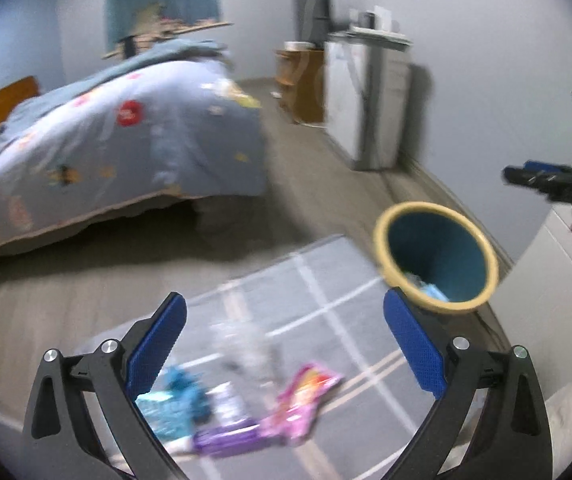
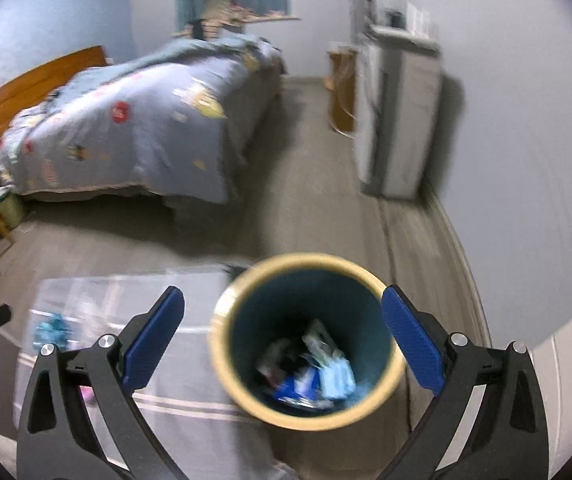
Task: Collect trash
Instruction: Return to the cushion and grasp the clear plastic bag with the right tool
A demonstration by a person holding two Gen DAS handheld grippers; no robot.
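Bedroom rug [image 1: 325,280] holds blurry wrappers [image 1: 301,404]; both grippers gape.

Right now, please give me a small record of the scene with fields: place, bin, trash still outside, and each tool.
place: bedroom, bed, grey rug on the floor
bin: trash bin, teal inside, yellow rim, upright beside the rug, already holds wrappers
trash outside: pink wrapper, purple wrapper, blue wrapper, all lying on the rug
left tool: open, empty, above the wrappers
right tool: open, empty, above the bin
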